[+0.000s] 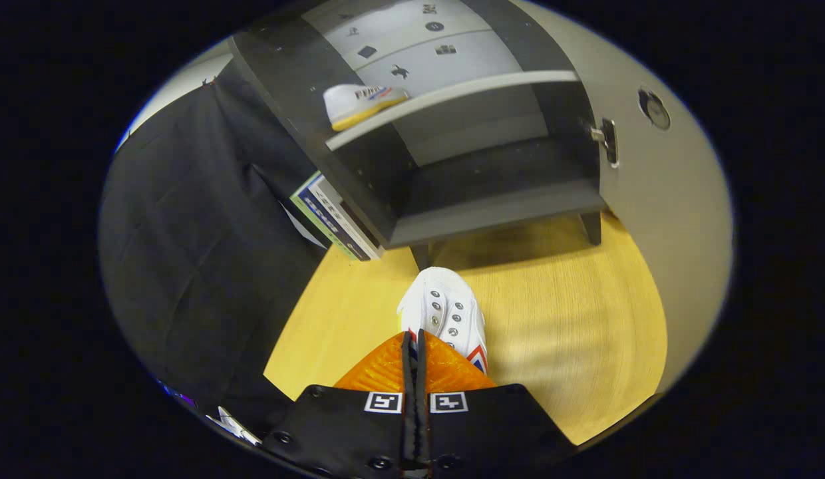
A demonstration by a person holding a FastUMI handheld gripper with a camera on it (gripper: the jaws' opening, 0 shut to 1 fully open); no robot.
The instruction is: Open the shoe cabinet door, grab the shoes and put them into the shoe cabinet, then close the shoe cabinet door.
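Note:
My gripper is shut on a white shoe with metal eyelets and red and blue trim, its toe pointing away toward the cabinet. The shoe hangs just ahead of the fingers, above the wooden floor. Beyond it stands the dark shoe cabinet with its door swung open to the right, a metal hinge on the door's inner face. A second white shoe with a yellow sole lies on the cabinet's upper shelf. The lower shelf holds nothing.
A black cloth hangs to the left of the cabinet. A flat box with printed edges leans against the cabinet's left side. The light wooden floor lies under the shoe, and the cabinet stands on short legs.

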